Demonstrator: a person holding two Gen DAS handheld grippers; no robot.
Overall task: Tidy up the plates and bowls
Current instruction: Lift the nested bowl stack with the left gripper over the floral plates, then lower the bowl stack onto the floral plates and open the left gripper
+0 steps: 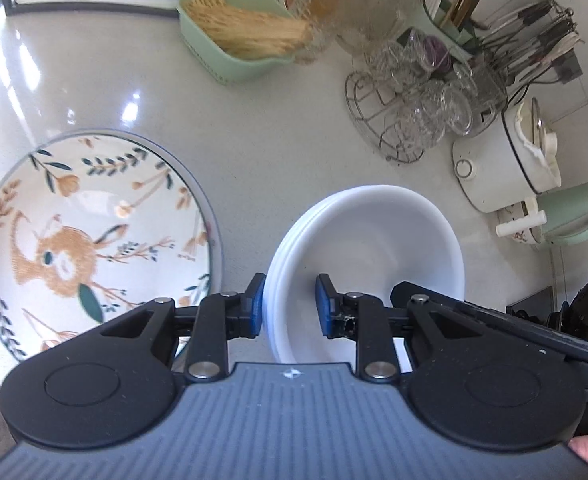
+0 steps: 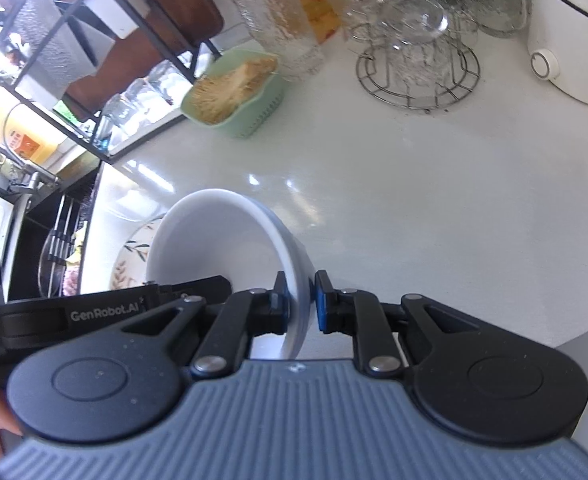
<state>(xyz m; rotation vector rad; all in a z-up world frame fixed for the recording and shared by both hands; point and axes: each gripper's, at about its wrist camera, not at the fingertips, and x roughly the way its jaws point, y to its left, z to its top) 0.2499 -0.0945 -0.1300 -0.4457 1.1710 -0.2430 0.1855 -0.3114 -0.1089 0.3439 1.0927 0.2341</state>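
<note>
A stack of white bowls (image 1: 373, 236) stands on the white counter, right of a floral plate (image 1: 94, 232) with a deer pattern. My left gripper (image 1: 290, 304) straddles the stack's left rim with a gap between pads and rim. My right gripper (image 2: 299, 302) straddles the white bowl's (image 2: 230, 232) right rim, pads close on both sides; whether they touch is unclear. The floral plate (image 2: 132, 252) shows behind the bowl. The other gripper's black arm (image 2: 106, 312) reaches in from the left.
A green basket of sticks (image 1: 242, 36), glass jars (image 1: 333, 4), a wire rack of glasses (image 1: 413, 96), a utensil holder (image 1: 533, 36), a white cooker (image 1: 509, 160) and a green kettle (image 1: 565, 216) line the counter's back and right. A black shelf (image 2: 94, 60) and sink (image 2: 54, 248) lie left.
</note>
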